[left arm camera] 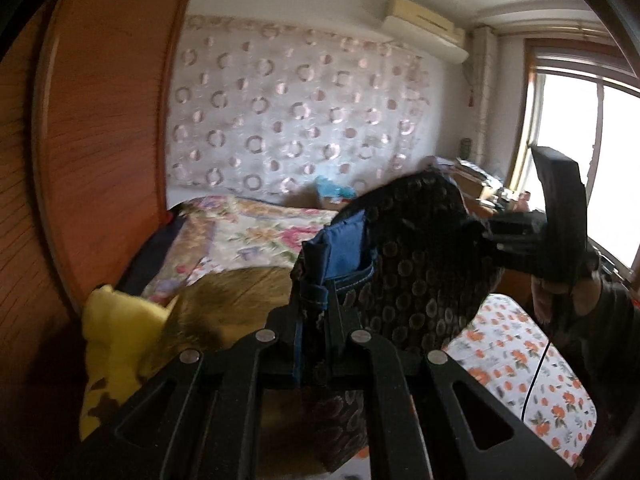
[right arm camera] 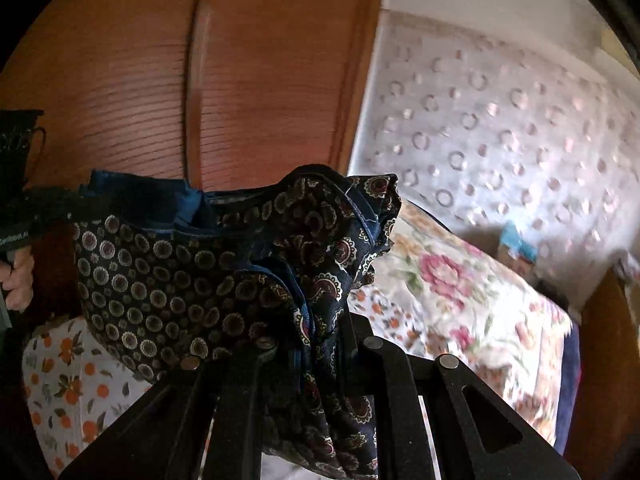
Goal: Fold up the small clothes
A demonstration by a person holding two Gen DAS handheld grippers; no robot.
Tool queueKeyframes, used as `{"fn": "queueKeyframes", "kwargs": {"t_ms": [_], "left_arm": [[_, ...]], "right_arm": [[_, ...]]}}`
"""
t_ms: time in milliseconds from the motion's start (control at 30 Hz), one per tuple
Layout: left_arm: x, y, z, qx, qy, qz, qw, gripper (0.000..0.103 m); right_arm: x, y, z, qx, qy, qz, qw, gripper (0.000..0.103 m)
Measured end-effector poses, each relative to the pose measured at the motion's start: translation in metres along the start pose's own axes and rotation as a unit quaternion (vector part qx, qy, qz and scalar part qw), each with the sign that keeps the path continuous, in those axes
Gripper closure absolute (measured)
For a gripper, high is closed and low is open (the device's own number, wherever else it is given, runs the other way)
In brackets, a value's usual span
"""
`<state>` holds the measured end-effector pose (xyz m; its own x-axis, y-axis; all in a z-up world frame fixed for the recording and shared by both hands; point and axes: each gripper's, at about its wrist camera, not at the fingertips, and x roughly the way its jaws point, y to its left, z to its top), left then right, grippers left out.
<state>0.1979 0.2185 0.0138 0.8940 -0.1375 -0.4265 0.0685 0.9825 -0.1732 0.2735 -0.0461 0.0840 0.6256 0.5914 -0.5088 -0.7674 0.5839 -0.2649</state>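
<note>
A small dark garment (left arm camera: pixel 416 248) with a circle and paisley print and a blue denim waistband hangs in the air between both grippers. My left gripper (left arm camera: pixel 314 320) is shut on the waistband end with the blue lining. The right gripper (left arm camera: pixel 492 236) shows at the right of the left wrist view, held by a person's hand, with the other end of the cloth in it. In the right wrist view my right gripper (right arm camera: pixel 312 340) is shut on the bunched patterned garment (right arm camera: pixel 192 272), and the left gripper (right arm camera: pixel 52 200) is at the far left edge.
Below lies a bed with an orange-flower sheet (left arm camera: pixel 528 364) and a floral quilt (left arm camera: pixel 240 232). A yellow item (left arm camera: pixel 112 340) and a brown furry one (left arm camera: pixel 232 300) lie at the left. A wooden wardrobe (left arm camera: pixel 100 120) stands close by, with a window (left arm camera: pixel 600 160) at the right.
</note>
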Motion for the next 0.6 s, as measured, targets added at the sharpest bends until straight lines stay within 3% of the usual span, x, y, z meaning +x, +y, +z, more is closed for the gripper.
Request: {"fn": "queueKeyframes", "kwargs": {"t_ms": [267,467,600], "left_arm": [[0.003,0.042,-0.042,-0.039,0.028,0.043,0.9979,0.095],[-0.008,0.053,-0.063,-0.046,0.037,0.069,0.9959,0.095],[-0.007,0.061,-0.076,-0.06,0.046,0.081,0.9938,0.095]], "right_arm": [[0.075,0.021,0.039,-0.069,0.009,0.016,0.997,0.091],[0.117,0.031,0.059,-0.081,-0.003,0.05,0.995,0.091],[0.131,0.036,0.053,-0.068,0.007,0.063,0.996,0.091]]}}
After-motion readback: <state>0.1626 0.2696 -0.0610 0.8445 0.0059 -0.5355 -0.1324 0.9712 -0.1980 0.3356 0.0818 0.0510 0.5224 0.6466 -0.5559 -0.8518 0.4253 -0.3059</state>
